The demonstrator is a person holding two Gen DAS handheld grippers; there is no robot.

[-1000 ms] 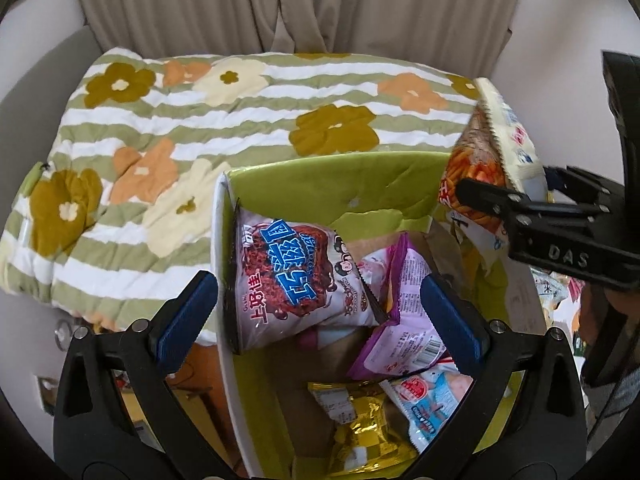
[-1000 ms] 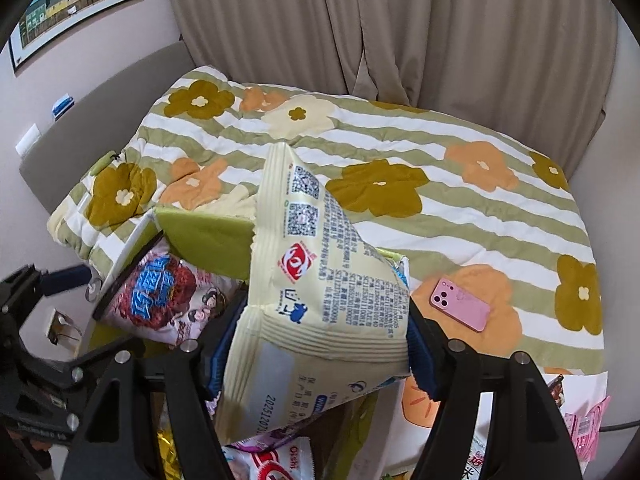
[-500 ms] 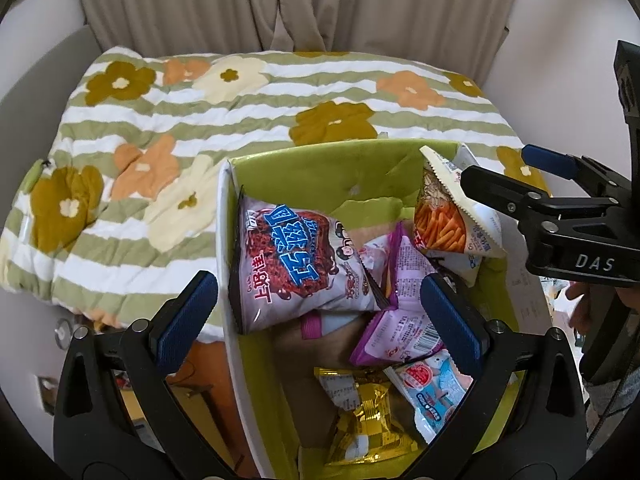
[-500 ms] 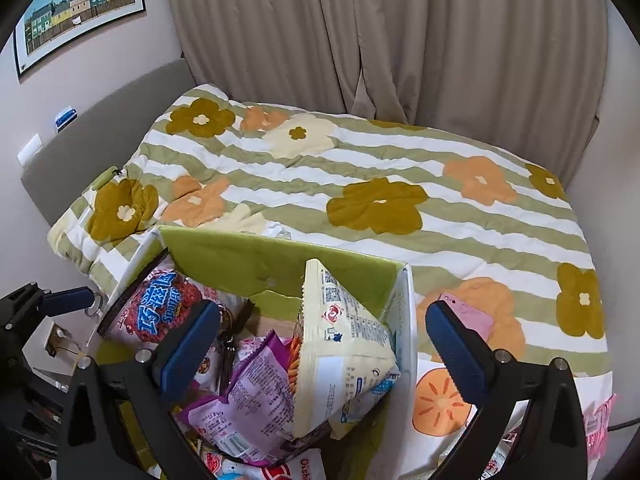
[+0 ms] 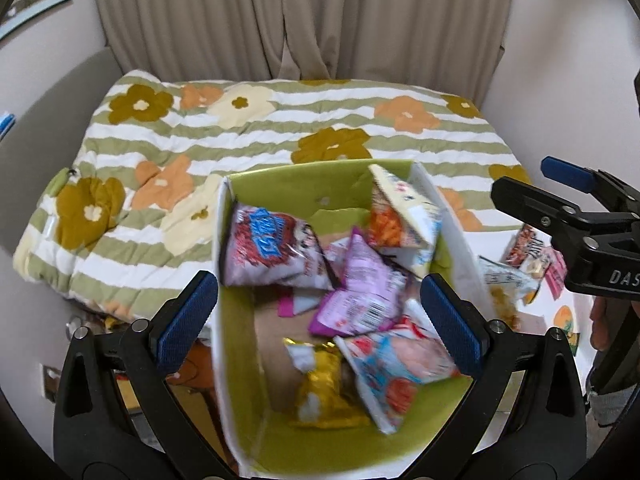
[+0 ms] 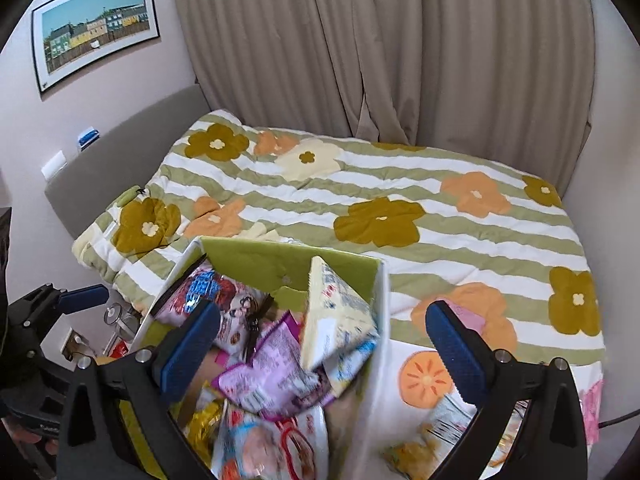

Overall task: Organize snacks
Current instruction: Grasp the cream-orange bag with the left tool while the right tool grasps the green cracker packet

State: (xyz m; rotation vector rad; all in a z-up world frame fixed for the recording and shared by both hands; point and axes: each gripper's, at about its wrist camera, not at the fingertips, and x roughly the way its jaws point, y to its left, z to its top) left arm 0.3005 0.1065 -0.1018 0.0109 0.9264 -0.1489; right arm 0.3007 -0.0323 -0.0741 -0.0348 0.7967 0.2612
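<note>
A green-lined storage box (image 5: 304,188) (image 6: 260,254) holds several snack bags. A pale yellow bag with orange sticks (image 5: 404,216) (image 6: 336,316) leans in its far right corner. A red and blue bag (image 5: 268,252), a purple bag (image 5: 360,296), a gold bag (image 5: 324,396) and a blue and red bag (image 5: 396,376) lie inside too. My left gripper (image 5: 318,322) is open and empty over the box. My right gripper (image 6: 320,346) is open and empty above the box's right wall; it also shows in the left wrist view (image 5: 560,196).
More loose snack packets (image 5: 520,268) (image 6: 424,436) lie on a white surface right of the box. A bed with a striped flower quilt (image 6: 380,208) lies behind. A pink phone (image 6: 468,316) lies on the quilt. Curtains hang beyond.
My right gripper opened and let the pale yellow bag drop into the box's far right corner, then drew back up and right. The left wrist view has risen a little.
</note>
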